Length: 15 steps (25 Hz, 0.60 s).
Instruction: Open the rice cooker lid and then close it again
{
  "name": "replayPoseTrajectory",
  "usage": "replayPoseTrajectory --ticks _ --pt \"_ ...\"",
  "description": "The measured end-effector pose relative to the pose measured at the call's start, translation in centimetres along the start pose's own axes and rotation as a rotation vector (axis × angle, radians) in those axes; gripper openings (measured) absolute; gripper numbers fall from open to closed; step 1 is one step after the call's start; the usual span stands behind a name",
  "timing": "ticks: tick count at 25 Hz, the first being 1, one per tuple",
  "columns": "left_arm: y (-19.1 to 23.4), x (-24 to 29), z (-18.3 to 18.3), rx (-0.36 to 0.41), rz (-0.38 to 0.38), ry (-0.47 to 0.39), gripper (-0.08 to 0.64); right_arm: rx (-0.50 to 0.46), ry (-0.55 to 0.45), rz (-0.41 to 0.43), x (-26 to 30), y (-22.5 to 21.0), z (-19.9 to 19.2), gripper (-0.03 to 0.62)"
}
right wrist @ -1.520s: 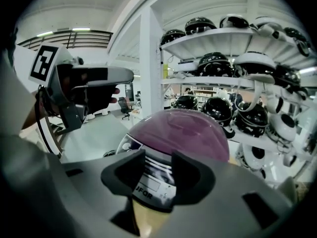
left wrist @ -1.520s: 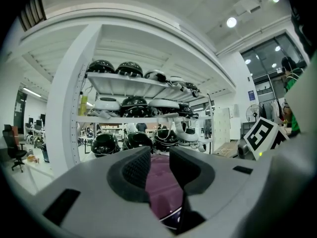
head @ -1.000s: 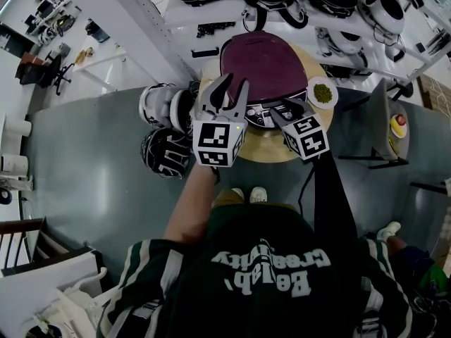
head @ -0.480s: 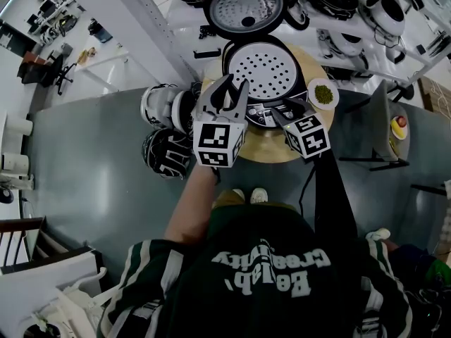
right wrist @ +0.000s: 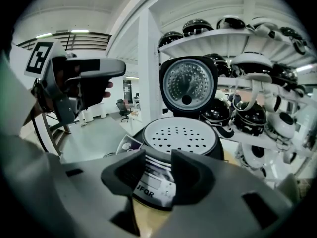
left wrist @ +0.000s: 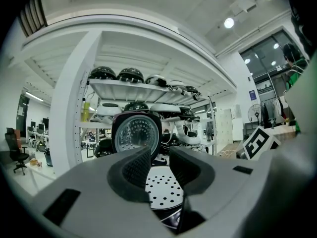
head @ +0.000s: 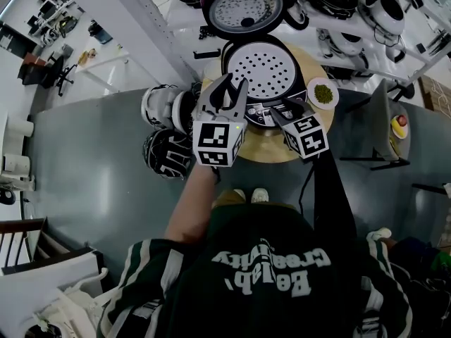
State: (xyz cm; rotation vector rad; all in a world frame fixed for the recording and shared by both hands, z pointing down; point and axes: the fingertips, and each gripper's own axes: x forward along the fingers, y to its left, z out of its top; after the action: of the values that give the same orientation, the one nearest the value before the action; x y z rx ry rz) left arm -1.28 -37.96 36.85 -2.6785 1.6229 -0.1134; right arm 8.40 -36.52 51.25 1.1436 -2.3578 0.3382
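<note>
Your right gripper (head: 285, 108): spread, empty, at rice cooker (head: 266, 72) front | your left gripper (head: 236, 84): spread, empty, beside it | lid (head: 243, 5) upright beyond.

Your dark shirt (head: 268, 259) bears white lettering and green-and-white striped sleeves (head: 130, 270). Your grey left tongs (head: 234, 84) and right tongs (head: 287, 107) each carry a black-and-white marker cube (head: 218, 143). You wear pale shoes (head: 258, 194).

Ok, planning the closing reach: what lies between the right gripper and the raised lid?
The control panel, then the perforated tray; the right gripper view shows both.
</note>
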Motion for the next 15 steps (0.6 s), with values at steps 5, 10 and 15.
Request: replayPoseTrajectory --ticks 5,10,15 --pt "-0.27 0.13 0.06 0.004 -0.008 0.003 0.112 0.006 -0.007 0.001 -0.08 0.10 -0.01 0.169" --pt "-0.20 0.31 -0.03 0.006 -0.008 0.013 0.112 0.005 -0.012 -0.002 -0.14 0.06 0.03 0.169" --pt "-0.01 0.34 0.09 0.009 -0.007 0.013 0.110 0.012 -0.035 -0.037 -0.26 -0.25 0.15 0.146"
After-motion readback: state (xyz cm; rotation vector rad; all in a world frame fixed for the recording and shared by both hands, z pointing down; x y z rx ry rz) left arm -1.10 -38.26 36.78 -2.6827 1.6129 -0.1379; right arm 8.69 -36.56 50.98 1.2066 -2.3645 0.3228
